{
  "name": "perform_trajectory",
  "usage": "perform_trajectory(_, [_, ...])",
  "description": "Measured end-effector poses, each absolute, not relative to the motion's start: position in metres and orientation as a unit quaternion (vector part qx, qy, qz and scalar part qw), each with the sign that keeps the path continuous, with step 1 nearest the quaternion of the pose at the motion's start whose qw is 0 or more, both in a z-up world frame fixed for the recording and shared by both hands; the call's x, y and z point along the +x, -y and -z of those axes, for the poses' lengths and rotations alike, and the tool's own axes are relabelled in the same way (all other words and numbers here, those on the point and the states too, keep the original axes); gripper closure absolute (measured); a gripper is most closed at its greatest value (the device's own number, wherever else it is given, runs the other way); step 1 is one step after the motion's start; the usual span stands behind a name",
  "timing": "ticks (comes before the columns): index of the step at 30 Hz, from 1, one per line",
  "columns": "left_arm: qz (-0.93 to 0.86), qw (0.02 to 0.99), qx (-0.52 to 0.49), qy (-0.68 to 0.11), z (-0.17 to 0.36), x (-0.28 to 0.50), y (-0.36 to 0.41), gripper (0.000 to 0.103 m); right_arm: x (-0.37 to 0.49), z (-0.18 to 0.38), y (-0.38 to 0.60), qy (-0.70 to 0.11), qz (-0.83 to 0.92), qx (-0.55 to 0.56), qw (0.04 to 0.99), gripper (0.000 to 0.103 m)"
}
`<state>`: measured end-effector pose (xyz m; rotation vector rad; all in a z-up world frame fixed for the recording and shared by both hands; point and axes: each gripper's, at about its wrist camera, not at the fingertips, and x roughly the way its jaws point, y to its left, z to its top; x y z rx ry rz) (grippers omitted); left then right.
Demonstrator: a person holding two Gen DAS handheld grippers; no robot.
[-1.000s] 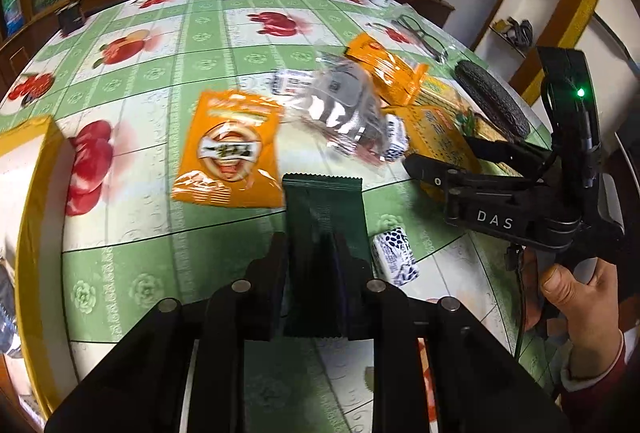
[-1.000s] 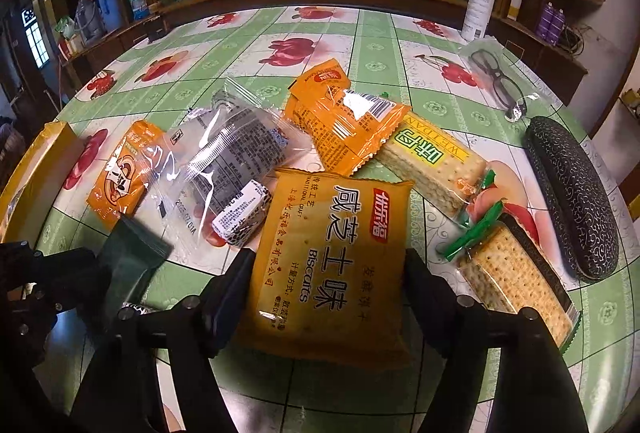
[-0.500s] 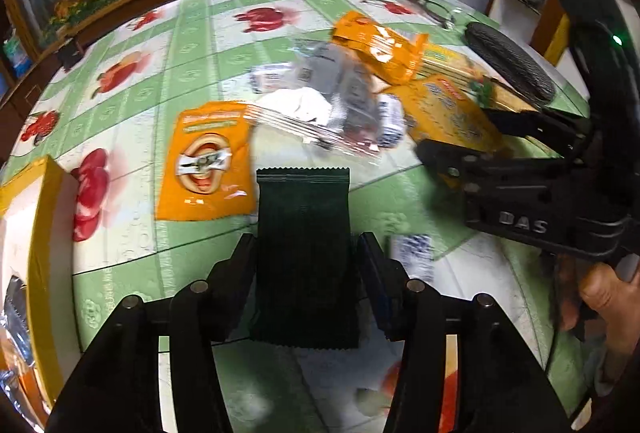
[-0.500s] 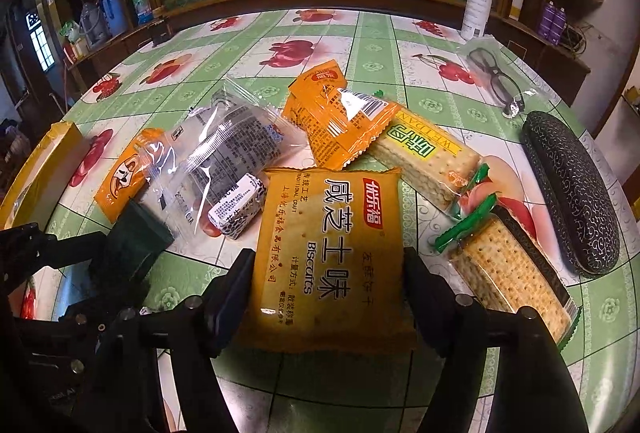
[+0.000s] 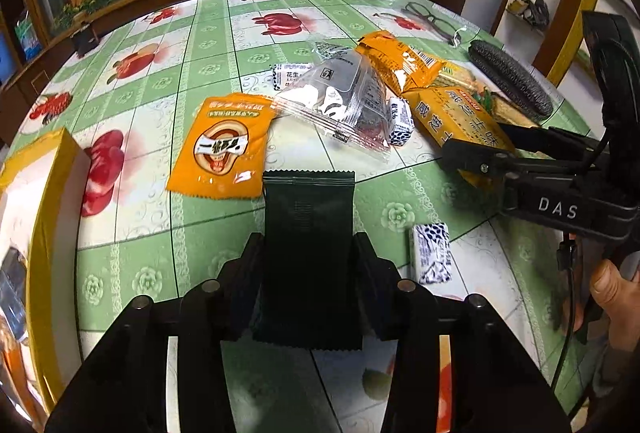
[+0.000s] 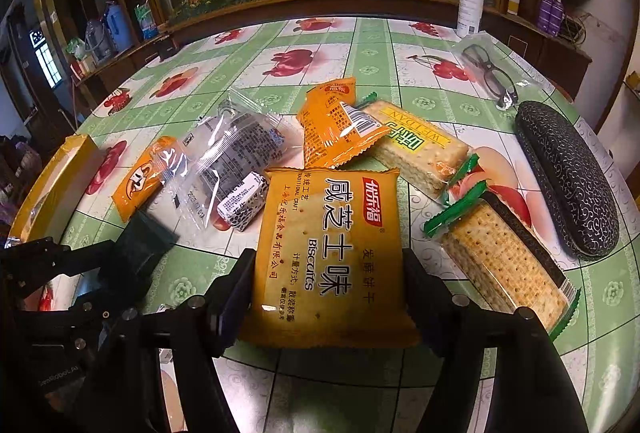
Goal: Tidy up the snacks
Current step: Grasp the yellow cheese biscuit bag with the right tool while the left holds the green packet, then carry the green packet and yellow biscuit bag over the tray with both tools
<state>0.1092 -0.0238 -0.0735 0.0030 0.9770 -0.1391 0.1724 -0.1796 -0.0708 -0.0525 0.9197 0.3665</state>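
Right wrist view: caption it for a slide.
Right gripper straddling a yellow biscuit packet, its jaws closing, among snacks on a fruit-print tablecloth.

Both tools are matte black plastic. The left gripper [image 5: 308, 273] has two broad angular fingers, each carrying a pair of round silver screw heads on its upper face. Seen from the left wrist view, the right gripper [image 5: 476, 145] bears white "DAS" lettering on its side, just above the hand [image 5: 612, 293] that wraps its handle; a thin black cable hangs beside that lettering. Small silver screws dot its linkage.
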Motion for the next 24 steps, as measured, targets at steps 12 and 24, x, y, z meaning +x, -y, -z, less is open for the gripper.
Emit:
perform_trajectory(12, [0.036,0.901,-0.046,-0.43,0.042,0.071,-0.004,0.061,0.139,0.038,0.178,-0.413,-0.22,0.001,0.884,0.032])
perform_trajectory(24, [-0.071,0.919,-0.054,-0.384,0.012,0.019,-0.061,0.061,0.101,0.014,0.122,-0.393,-0.315,-0.002,0.864,0.032])
